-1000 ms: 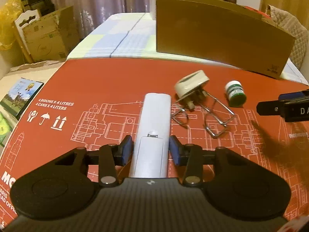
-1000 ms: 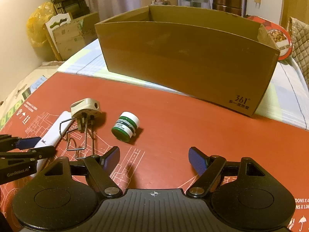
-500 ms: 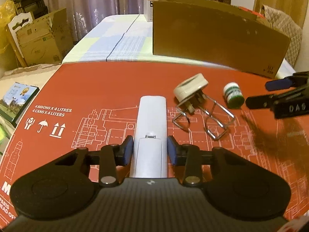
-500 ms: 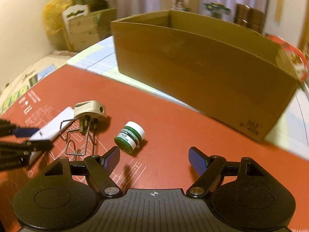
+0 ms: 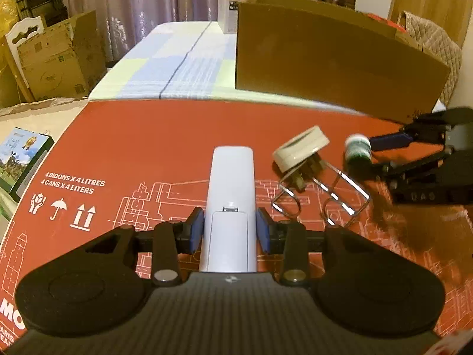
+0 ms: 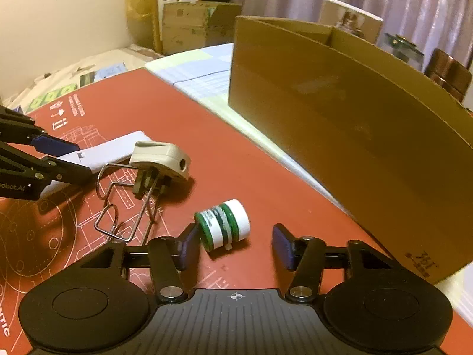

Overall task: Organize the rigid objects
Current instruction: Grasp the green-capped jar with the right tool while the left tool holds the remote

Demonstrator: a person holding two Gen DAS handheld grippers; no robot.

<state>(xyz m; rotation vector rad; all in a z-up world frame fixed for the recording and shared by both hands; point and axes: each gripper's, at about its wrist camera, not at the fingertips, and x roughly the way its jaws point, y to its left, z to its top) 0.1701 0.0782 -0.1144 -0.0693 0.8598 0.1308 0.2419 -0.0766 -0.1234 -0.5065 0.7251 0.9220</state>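
My left gripper [image 5: 230, 230] is shut on a long white remote [image 5: 230, 183] that lies on the red printed cardboard sheet [image 5: 147, 148]; both blue pads press its sides. A small green-and-white jar [image 6: 224, 224] lies on its side between the fingers of my right gripper [image 6: 235, 245]. Those jaws are closing: the left pad is at the jar and the right pad stands clear of it. From the left wrist, the right gripper [image 5: 372, 153] flanks the jar [image 5: 357, 149]. From the right wrist, the left gripper [image 6: 74, 158] holds the remote [image 6: 118, 148].
A beige wall plug [image 5: 300, 149] and a bent wire frame [image 5: 325, 204] lie between the remote and the jar. A large open cardboard box [image 6: 354, 136] stands behind on the checked cloth. Books and cartons sit off the left edge.
My right gripper rolled, sank and came forward over the jar, and its jaws have narrowed around it. The left gripper stays clamped on the remote.
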